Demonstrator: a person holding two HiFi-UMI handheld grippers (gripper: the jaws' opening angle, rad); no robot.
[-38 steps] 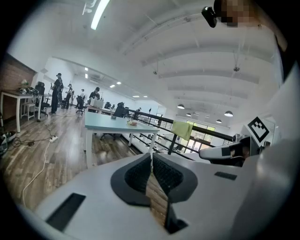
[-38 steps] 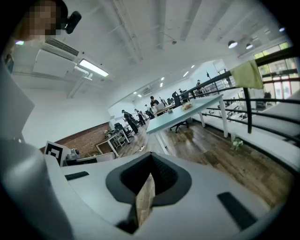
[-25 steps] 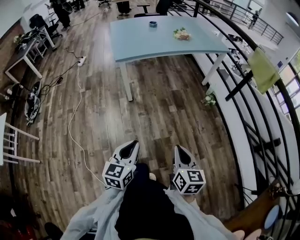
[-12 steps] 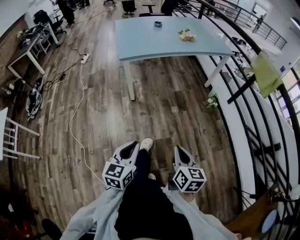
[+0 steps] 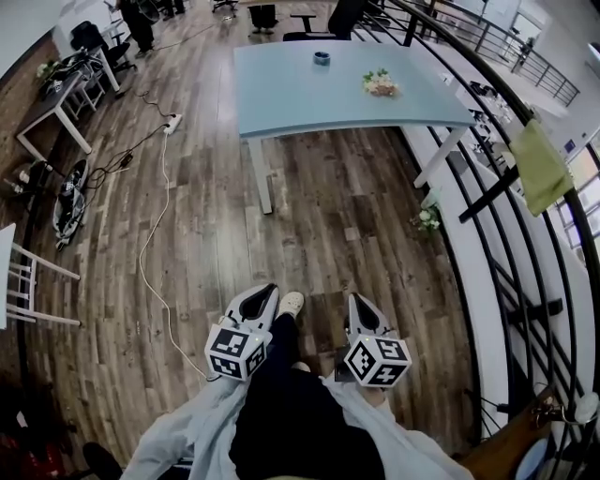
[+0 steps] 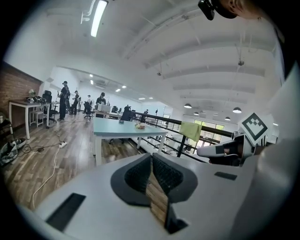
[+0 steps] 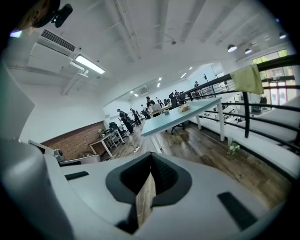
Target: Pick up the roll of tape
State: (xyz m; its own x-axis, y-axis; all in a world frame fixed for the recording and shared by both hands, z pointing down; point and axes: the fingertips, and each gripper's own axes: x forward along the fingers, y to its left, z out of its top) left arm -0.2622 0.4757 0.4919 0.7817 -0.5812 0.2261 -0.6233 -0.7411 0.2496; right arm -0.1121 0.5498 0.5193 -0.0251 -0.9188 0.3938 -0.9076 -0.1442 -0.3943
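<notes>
Nearest the camera, the person's dark trousers and grey sleeves fill the bottom of the head view, with one pale shoe [image 5: 291,303] set forward on the wooden floor [image 5: 328,216]. The left gripper [image 5: 265,290] and the right gripper [image 5: 359,301] are held side by side on either side of that leg, both aimed ahead toward the desk and well short of it. The left gripper's jaws are pressed together at the tips with nothing between them (its own view shows only a sliver of floor below the meeting pads). The right gripper's jaws are likewise closed on nothing, pad against pad.

To the left, a white cable [image 5: 150,253] winds across the boards up to a power strip [image 5: 172,122]. On the right a black railing [image 5: 487,187] curves away, with a green cloth [image 5: 539,164] draped over it.

Farther on stands the pale blue desk [image 5: 309,103]. A small sprig of flowers [image 5: 428,217] lies on the floor by its right near leg. On the desk, a little white-and-green bunch [image 5: 380,84] sits toward the right edge. The roll of tape [image 5: 322,58] lies flat near the far edge, about midway along it, apart from the bunch and far from both grippers. Office chairs [image 5: 342,17] stand just beyond the far edge.
</notes>
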